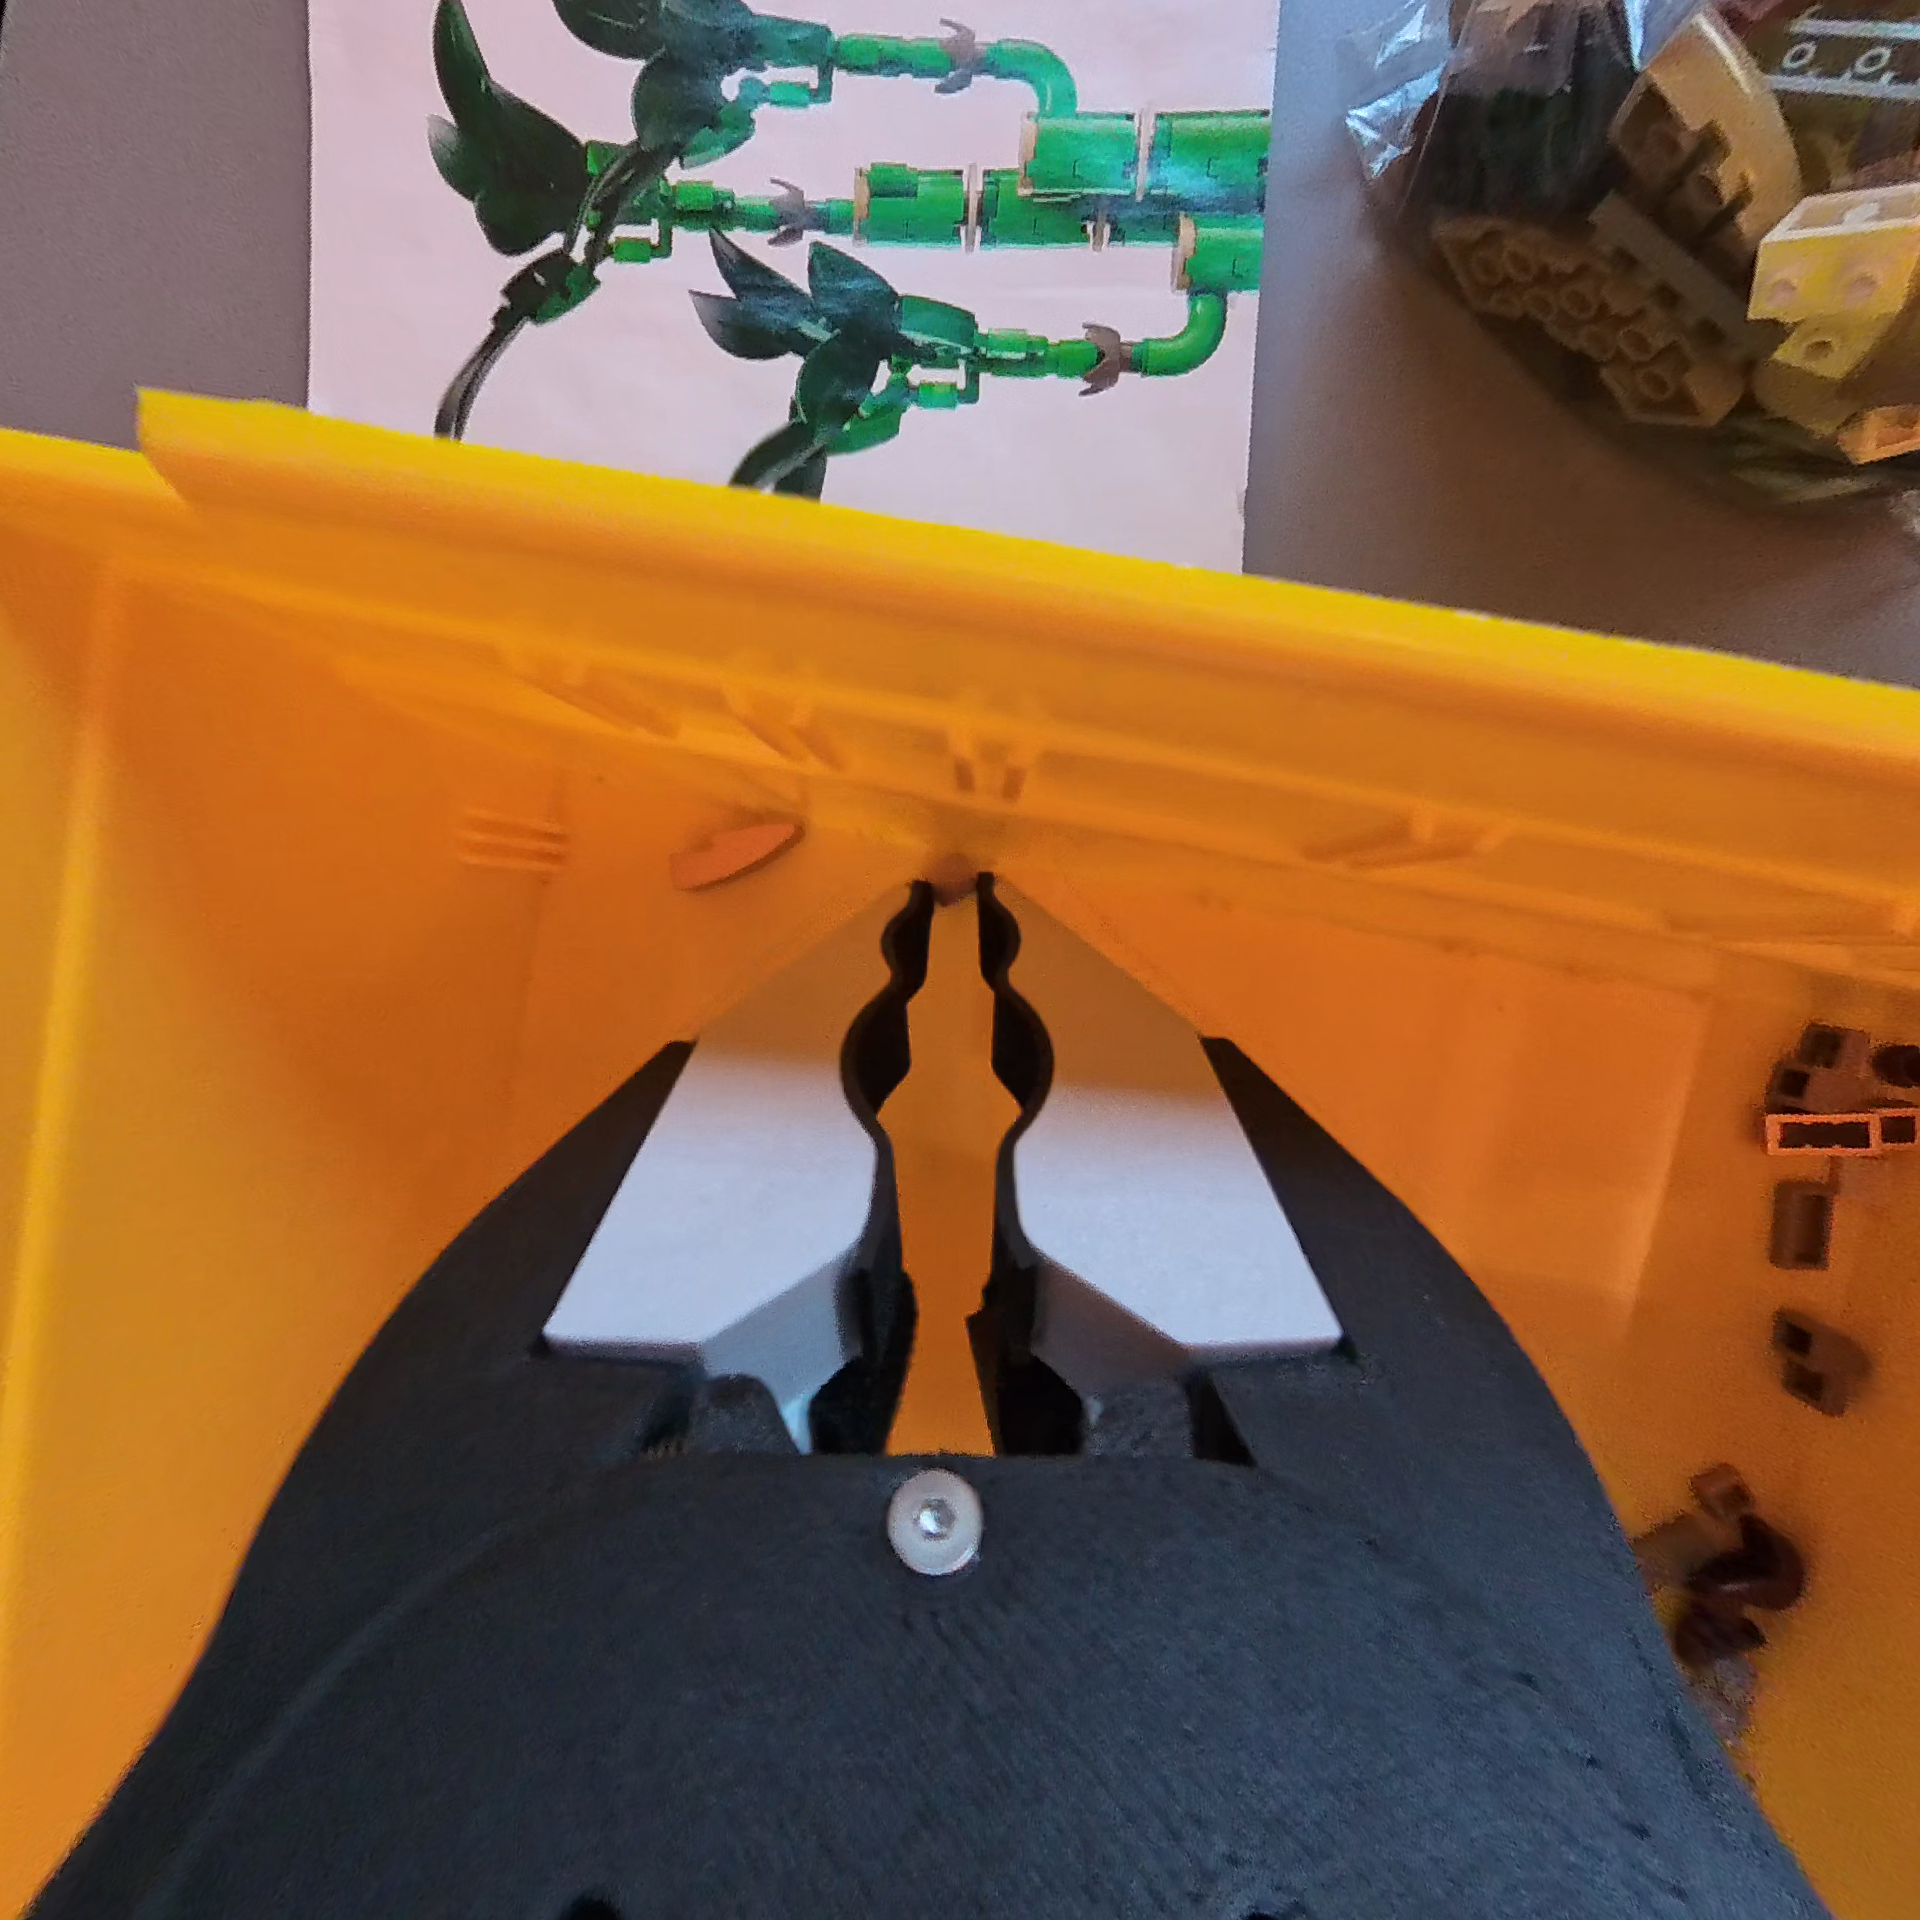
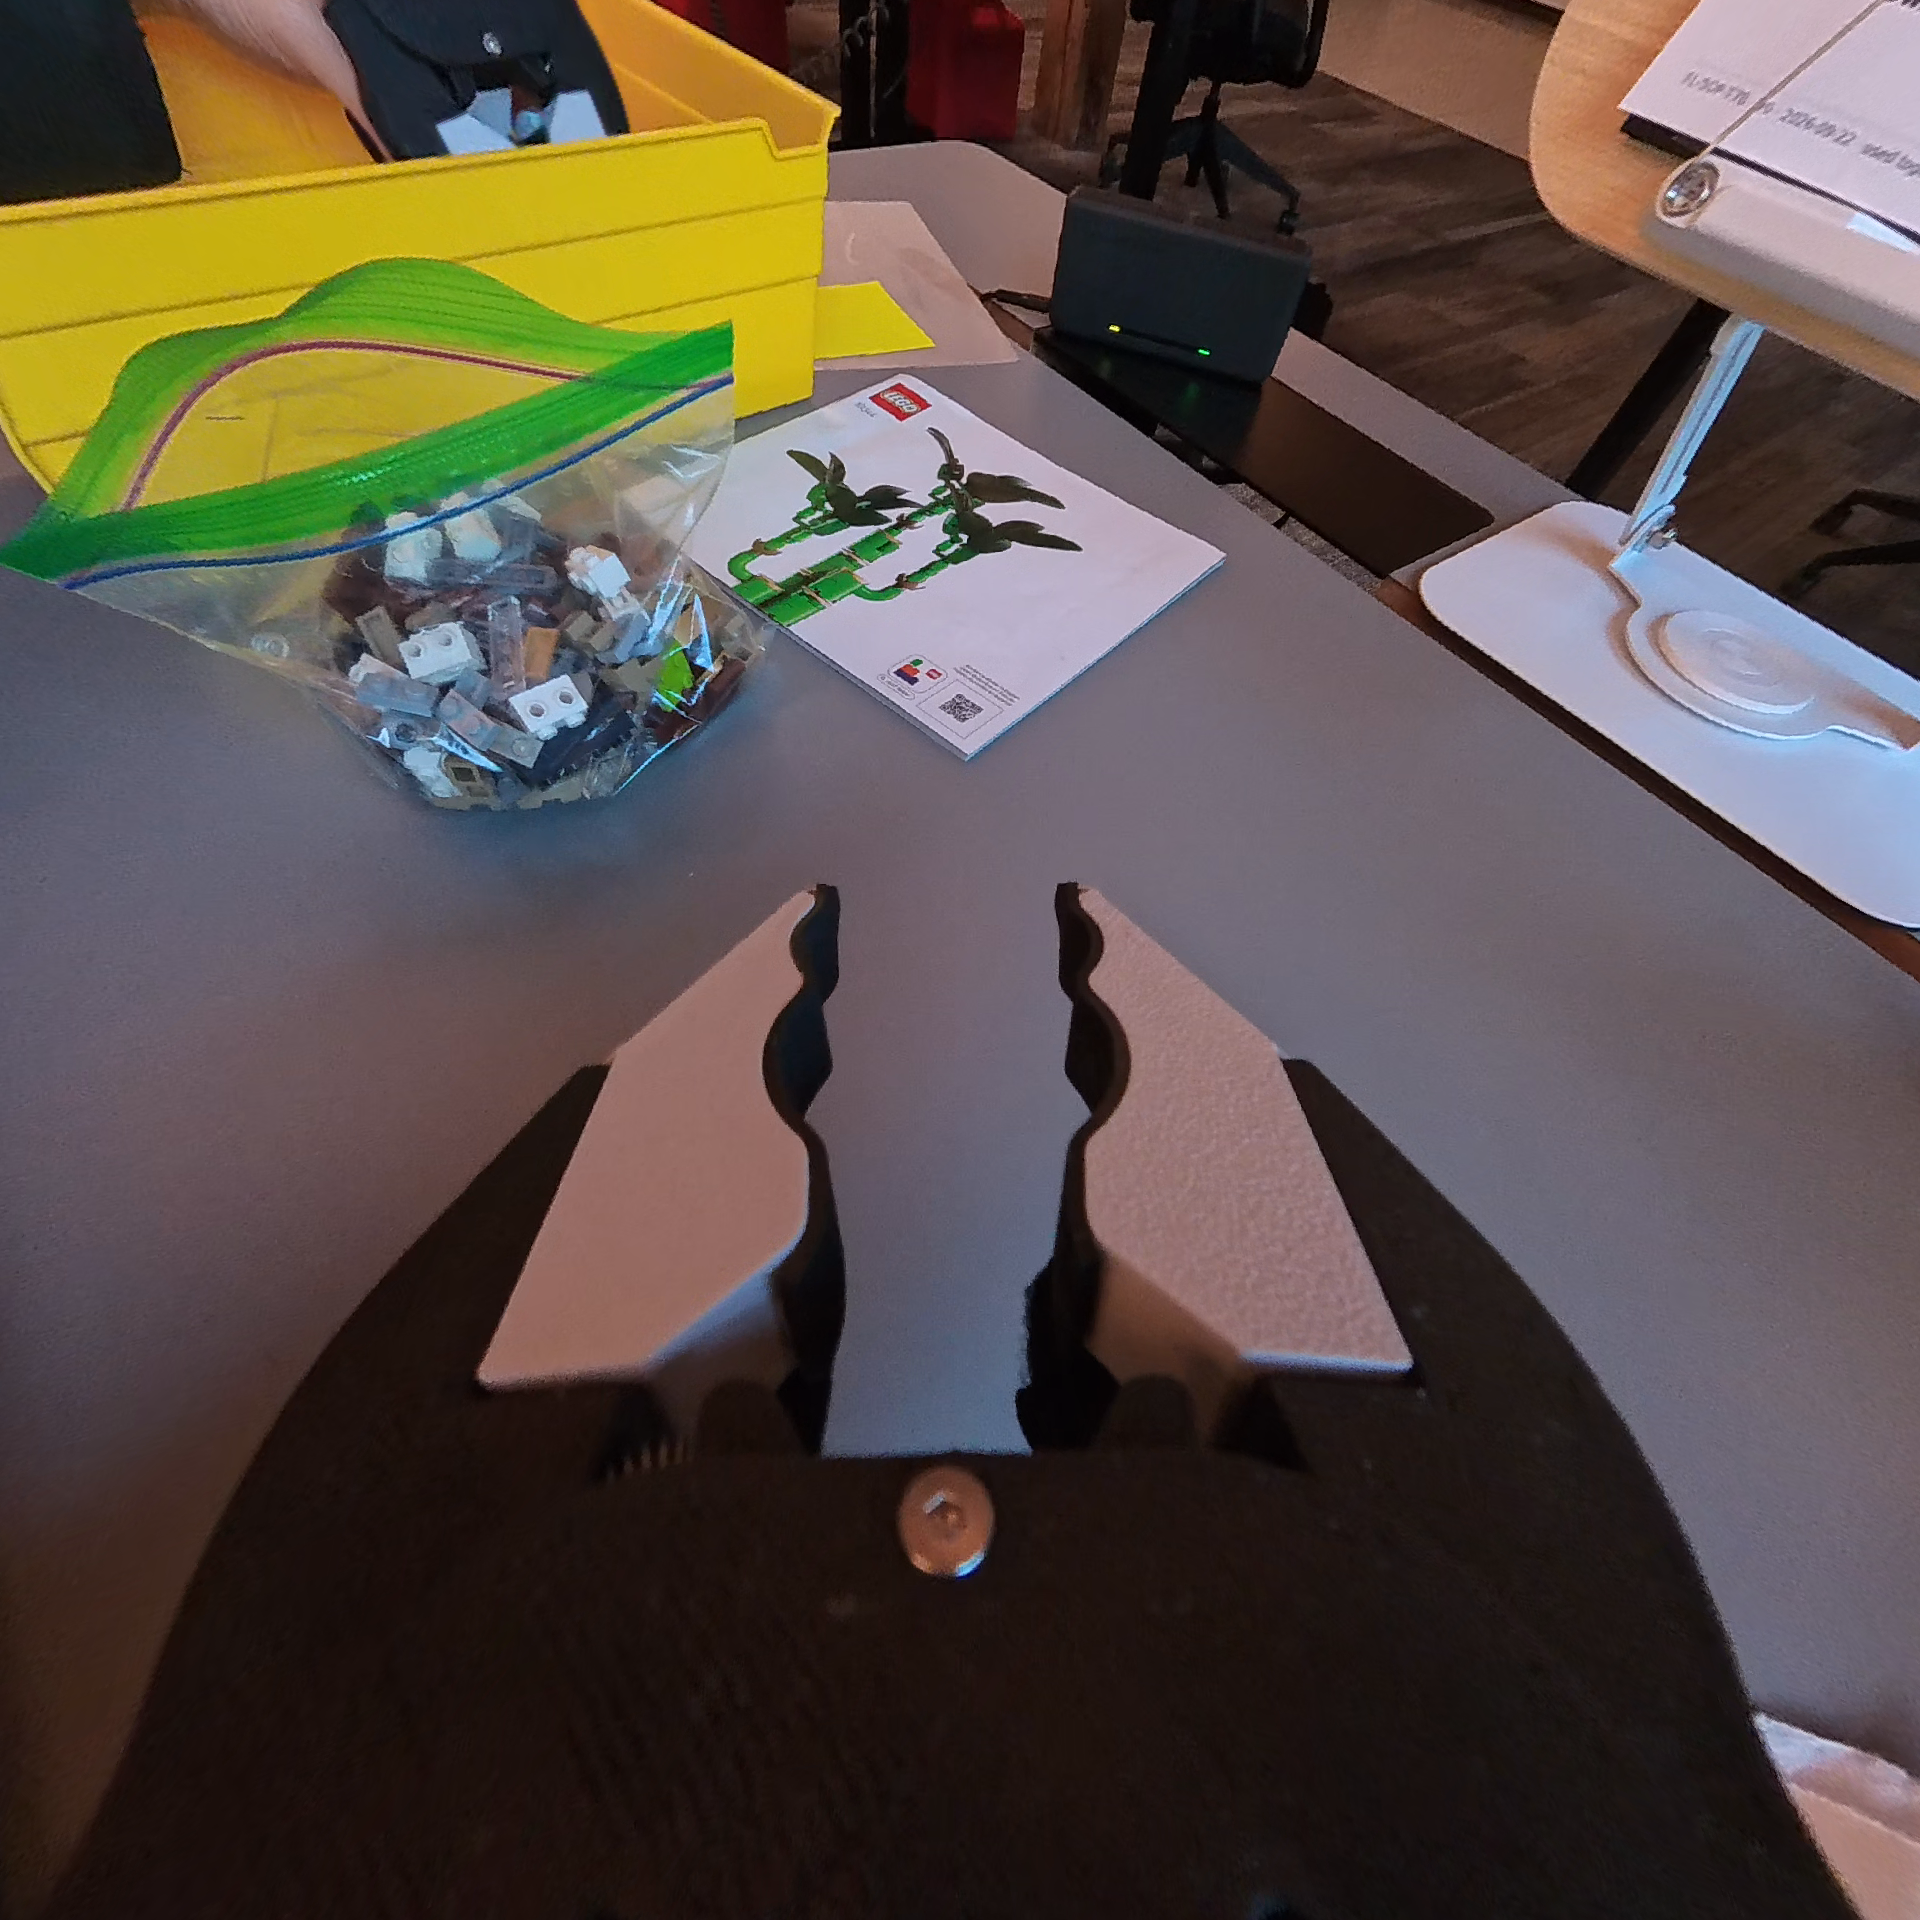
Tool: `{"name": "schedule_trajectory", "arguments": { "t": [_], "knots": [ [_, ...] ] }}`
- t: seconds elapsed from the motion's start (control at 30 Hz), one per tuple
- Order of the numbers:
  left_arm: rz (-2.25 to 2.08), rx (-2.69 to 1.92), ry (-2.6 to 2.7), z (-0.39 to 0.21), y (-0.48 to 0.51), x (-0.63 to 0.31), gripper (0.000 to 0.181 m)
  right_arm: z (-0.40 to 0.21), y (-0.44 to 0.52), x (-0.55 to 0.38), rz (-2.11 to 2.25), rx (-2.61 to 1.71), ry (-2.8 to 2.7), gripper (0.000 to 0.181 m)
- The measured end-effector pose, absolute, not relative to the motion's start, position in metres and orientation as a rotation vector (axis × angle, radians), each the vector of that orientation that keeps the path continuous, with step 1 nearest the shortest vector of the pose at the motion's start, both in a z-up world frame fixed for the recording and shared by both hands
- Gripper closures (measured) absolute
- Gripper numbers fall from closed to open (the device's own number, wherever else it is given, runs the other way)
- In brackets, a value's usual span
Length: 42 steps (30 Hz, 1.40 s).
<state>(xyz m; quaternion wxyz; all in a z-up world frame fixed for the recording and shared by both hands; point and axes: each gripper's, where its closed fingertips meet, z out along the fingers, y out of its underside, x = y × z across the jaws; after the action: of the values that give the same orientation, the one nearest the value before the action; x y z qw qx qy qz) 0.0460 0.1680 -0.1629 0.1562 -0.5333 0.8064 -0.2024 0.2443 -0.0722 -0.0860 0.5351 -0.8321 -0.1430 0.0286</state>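
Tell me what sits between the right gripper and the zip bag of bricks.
Nothing: in the right wrist view only bare grey table separates the right gripper from the zip bag.

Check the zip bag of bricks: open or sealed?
Open. The bag stands on the table, and its green zip strip bows apart into a wide mouth above the bricks.

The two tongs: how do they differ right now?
The left tongs are nearly shut, pinching a tiny brownish piece inside the yellow bin; the right tongs stand open and empty above the grey table. Both have black bodies with white finger faces.
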Motion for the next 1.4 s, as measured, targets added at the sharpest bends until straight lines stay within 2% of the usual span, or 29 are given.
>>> {"name": "schedule_trajectory", "arguments": {
  "t": [0.23,0.37,0.5,0.57,0.63,0.77,0.93,1.03,1.1,1.2,1.3,1.4],
  "knots": [
    [-0.457,-1.557,2.185,-0.142,0.18,0.038,0.175,-0.083,-0.073,0.244,0.069,-1.974,-0.343,0.14],
    [-0.579,-1.59,1.949,-0.07,0.165,0.044,0.175,-0.083,-0.073,0.245,0.068,-1.973,-0.337,0.14],
    [-1.072,-1.406,1.977,0.016,0.039,0.066,0.175,-0.088,-0.072,0.244,0.058,-1.996,-0.35,0.14],
    [-1.038,-1.332,2.122,0.011,-0.012,0.074,0.175,-0.089,-0.072,0.242,0.048,-2.006,-0.364,0.14],
    [-0.82,-1.335,2.237,-0.016,-0.031,0.083,0.175,-0.09,-0.073,0.242,0.039,-2.01,-0.372,0.14],
    [-0.555,-1.395,2.319,-0.052,-0.032,0.098,0.175,-0.086,-0.074,0.242,0.037,-1.997,-0.371,0.14],
    [-0.517,-1.499,2.411,-0.068,-0.032,0.099,0.174,-0.083,-0.076,0.243,0.033,-1.989,-0.374,0.14],
    [-0.519,-1.539,2.398,-0.067,-0.026,0.101,0.152,-0.082,-0.076,0.241,0.022,-1.991,-0.389,0.14],
    [-0.577,-1.563,2.34,-0.056,-0.023,0.104,0.155,-0.083,-0.077,0.241,0.015,-1.993,-0.397,0.14],
    [-0.624,-1.573,2.142,-0.028,0.009,0.107,0.158,-0.083,-0.077,0.241,0.015,-1.996,-0.397,0.14],
    [-0.545,-1.605,1.834,-0.001,0.089,0.093,0.155,-0.082,-0.077,0.242,0.01,-1.99,-0.394,0.14],
    [-0.536,-1.811,1.689,-0.02,0.155,0.062,0.15,-0.079,-0.077,0.24,0.022,-1.979,-0.391,0.14]
  ]
}}
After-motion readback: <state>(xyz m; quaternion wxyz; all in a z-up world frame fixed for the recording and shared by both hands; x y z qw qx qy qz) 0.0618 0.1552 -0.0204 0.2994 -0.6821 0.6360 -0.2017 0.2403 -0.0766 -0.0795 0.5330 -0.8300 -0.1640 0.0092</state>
